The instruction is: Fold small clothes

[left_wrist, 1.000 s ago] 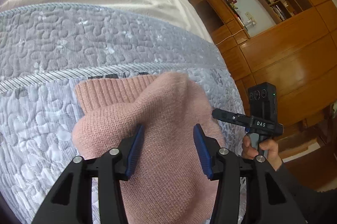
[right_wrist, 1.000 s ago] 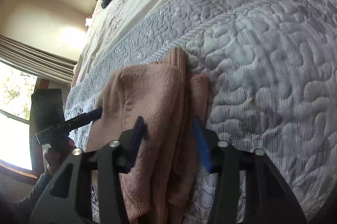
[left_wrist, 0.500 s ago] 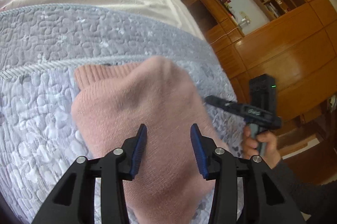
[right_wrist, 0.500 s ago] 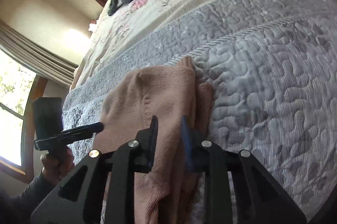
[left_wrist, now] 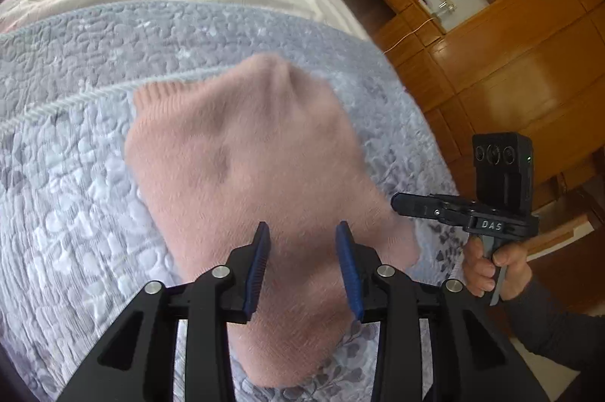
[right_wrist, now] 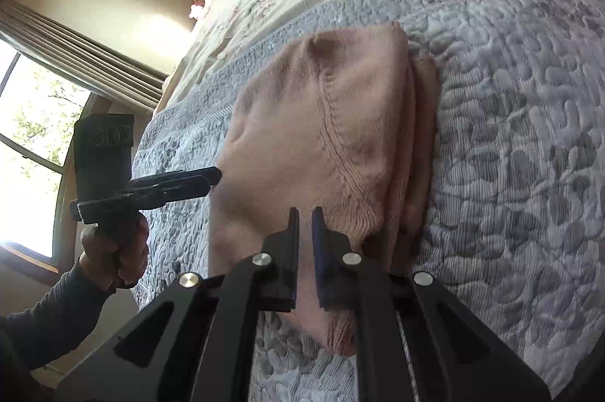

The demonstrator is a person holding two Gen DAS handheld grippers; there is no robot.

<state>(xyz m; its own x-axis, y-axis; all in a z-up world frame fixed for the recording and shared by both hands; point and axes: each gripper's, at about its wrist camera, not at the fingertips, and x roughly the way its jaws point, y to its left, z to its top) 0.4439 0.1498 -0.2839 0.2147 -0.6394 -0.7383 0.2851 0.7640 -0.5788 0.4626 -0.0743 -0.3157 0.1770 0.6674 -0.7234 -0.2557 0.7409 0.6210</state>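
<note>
On the bed's grey quilt point(right_wrist: 529, 137), the pink knit garment point(right_wrist: 321, 122) lies folded under your tools. Your left tongs point(left_wrist: 302, 262) gape wide, holding nothing; your right tongs point(right_wrist: 305, 251) are nearly closed, seemingly empty. Snag the loose knit and you risk dragging the stacked layers apart.

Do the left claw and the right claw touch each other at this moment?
Apart. In the left wrist view the right claw ends well to the right of the left claw, with the pink sweater showing between them.
</note>
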